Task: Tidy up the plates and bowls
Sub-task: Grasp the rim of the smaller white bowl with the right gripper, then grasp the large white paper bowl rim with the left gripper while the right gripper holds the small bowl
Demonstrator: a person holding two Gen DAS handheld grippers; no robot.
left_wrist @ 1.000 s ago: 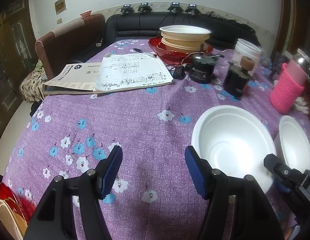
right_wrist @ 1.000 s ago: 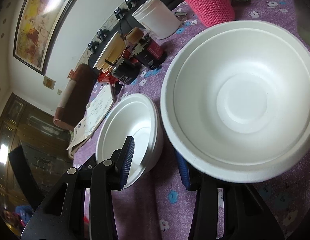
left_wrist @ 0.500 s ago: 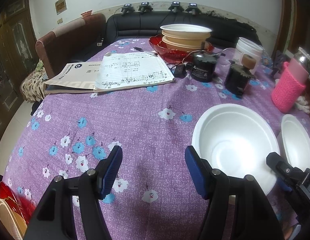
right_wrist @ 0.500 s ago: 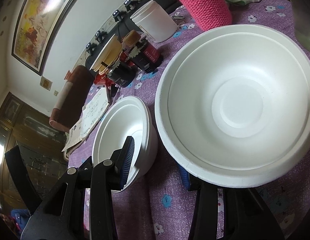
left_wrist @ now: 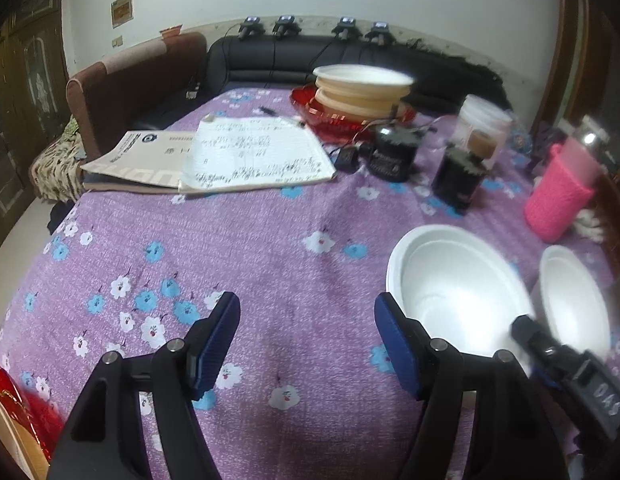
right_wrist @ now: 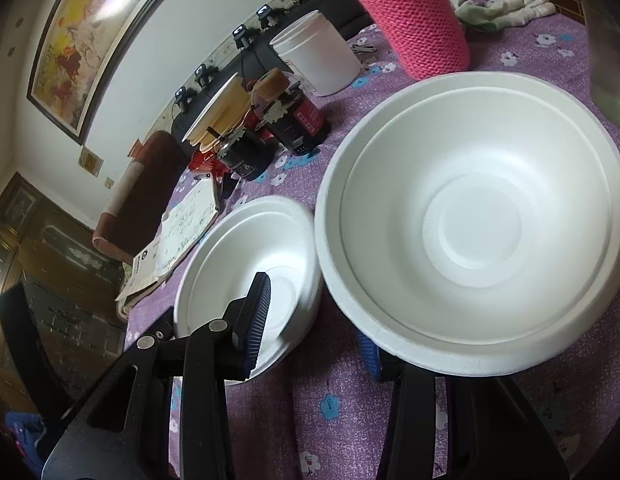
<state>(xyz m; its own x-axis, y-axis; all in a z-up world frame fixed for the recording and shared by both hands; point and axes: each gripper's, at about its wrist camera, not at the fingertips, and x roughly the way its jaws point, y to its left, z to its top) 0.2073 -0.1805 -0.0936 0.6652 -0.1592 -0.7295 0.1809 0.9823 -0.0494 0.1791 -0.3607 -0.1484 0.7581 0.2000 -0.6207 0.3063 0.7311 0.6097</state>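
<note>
Two white foam bowls sit on the purple flowered tablecloth. The left bowl (left_wrist: pixel 450 292) (right_wrist: pixel 245 272) lies just right of my open, empty left gripper (left_wrist: pixel 307 340). The right bowl (left_wrist: pixel 572 300) (right_wrist: pixel 478 220) lies beside it. My right gripper (right_wrist: pixel 314 320) is open: its left finger is over the left bowl's rim, its right finger is under the near edge of the right bowl. A stack of white and cream bowls (left_wrist: pixel 362 90) rests on a red plate (left_wrist: pixel 342 120) at the table's far side.
A notebook and papers (left_wrist: pixel 229 156) lie at far left. Two black jars (left_wrist: pixel 394 152), a white tub (left_wrist: pixel 484 128) and a pink knitted bottle (left_wrist: pixel 558 196) (right_wrist: pixel 418 28) stand behind the bowls. A red plate edge (left_wrist: pixel 13 396) shows at near left. A sofa is beyond.
The left wrist view has shifted slightly, so the bowls sit a little lower and closer. The right gripper has tilted, its left finger now further over the left bowl. Both stay open.
</note>
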